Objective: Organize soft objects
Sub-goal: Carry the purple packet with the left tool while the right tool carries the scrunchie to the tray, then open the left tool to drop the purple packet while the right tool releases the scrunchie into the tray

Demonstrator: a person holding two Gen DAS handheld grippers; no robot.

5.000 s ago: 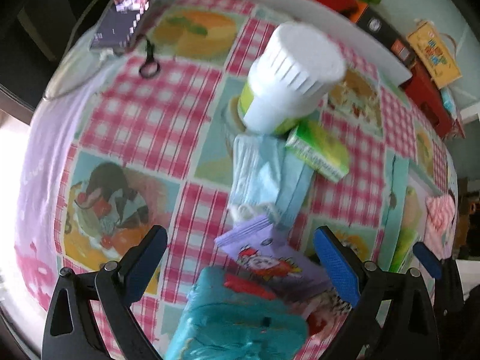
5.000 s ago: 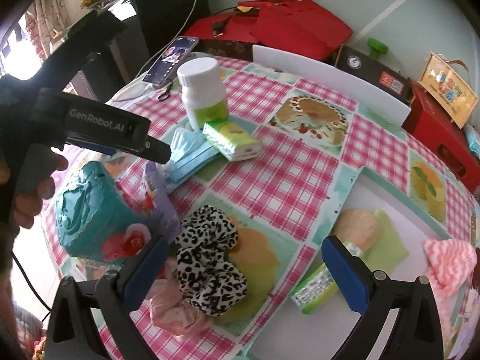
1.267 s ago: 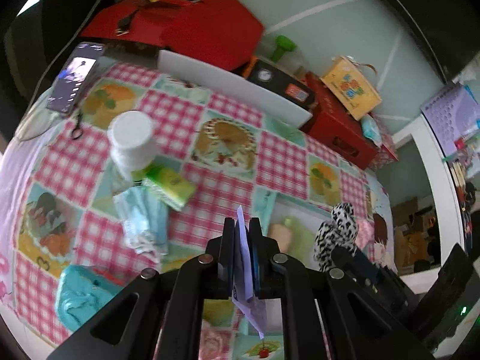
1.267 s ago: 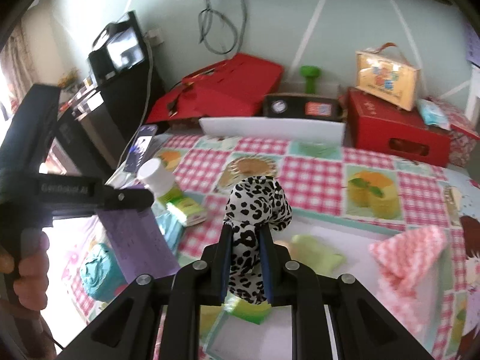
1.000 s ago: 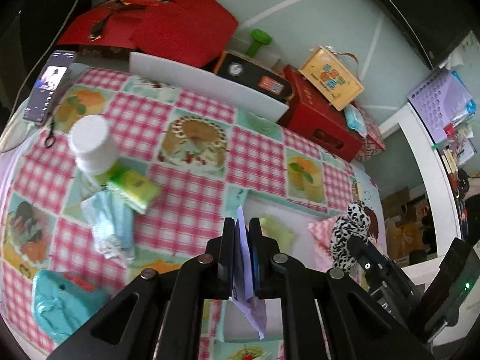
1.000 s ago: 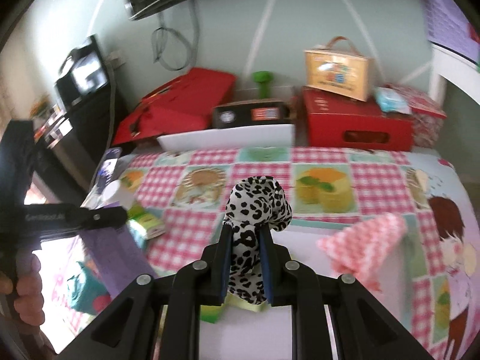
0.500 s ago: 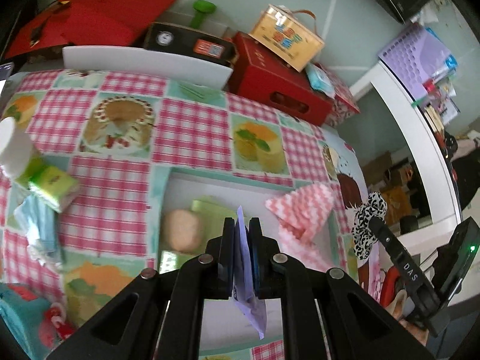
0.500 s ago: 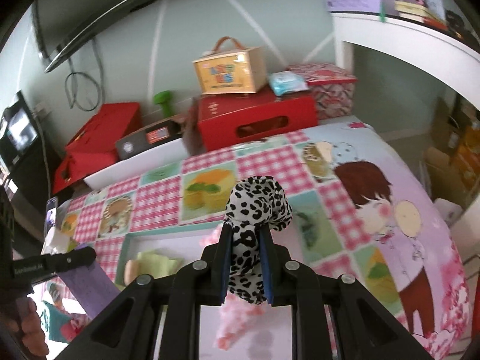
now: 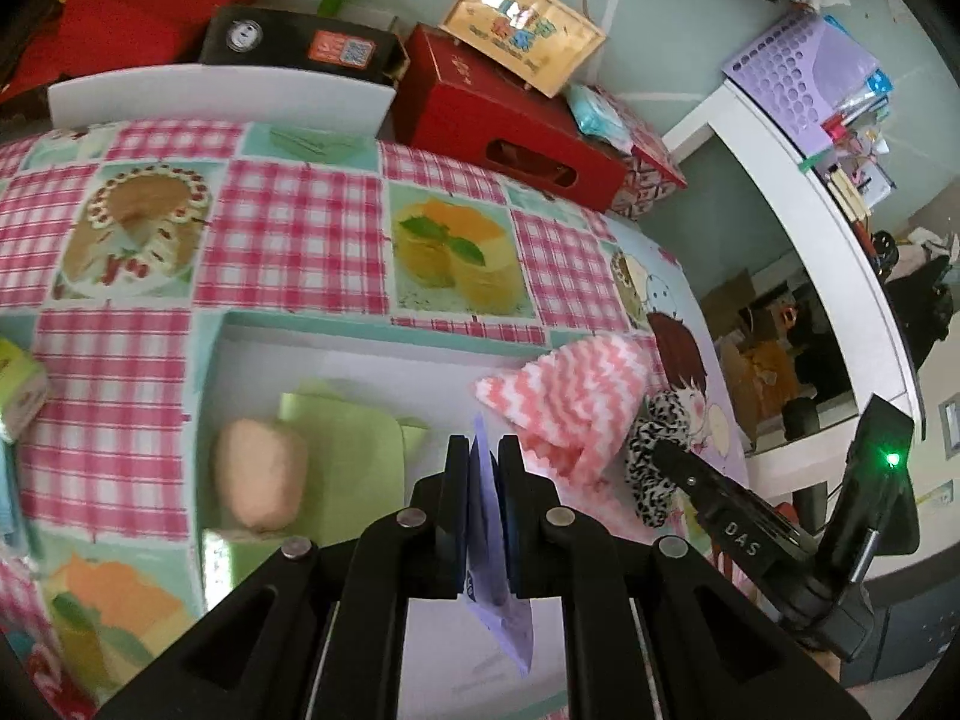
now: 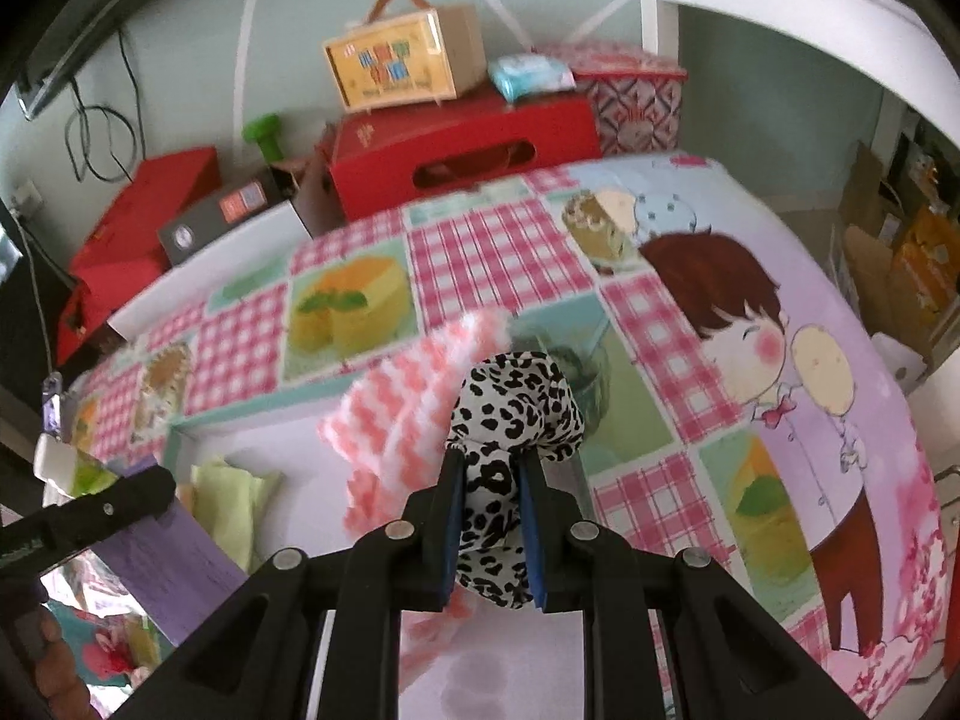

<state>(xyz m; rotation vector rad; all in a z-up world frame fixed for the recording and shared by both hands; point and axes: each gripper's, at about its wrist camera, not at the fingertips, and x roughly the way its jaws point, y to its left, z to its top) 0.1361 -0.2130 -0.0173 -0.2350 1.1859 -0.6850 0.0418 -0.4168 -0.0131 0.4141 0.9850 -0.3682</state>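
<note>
My left gripper (image 9: pixel 483 450) is shut on a flat purple packet (image 9: pixel 501 606) that hangs below its jaws, over the white tray (image 9: pixel 252 372). My right gripper (image 10: pixel 491 468) is shut on a leopard-print scrunchie (image 10: pixel 516 402); in the left wrist view that scrunchie (image 9: pixel 651 480) hangs at the tray's right end. In the tray lie a pink-and-white chevron cloth (image 9: pixel 570 390), a light green cloth (image 9: pixel 348 456) and a beige round sponge (image 9: pixel 258 480). The right wrist view shows the chevron cloth (image 10: pixel 414 420) just left of the scrunchie and the purple packet (image 10: pixel 168 564) at lower left.
The table wears a pink checked cloth with cake pictures (image 9: pixel 288 240). Behind it stand a red box (image 9: pixel 510 138), a yellow carton (image 9: pixel 522 30) and a black box (image 9: pixel 294 42). A green tissue pack (image 9: pixel 18 390) lies at the left edge. A white shelf (image 9: pixel 810 192) rises to the right.
Both grippers have swung to the right and dropped lower over the tray, still carrying the purple packet and the scrunchie. The tray and chevron cloth now look larger and closer.
</note>
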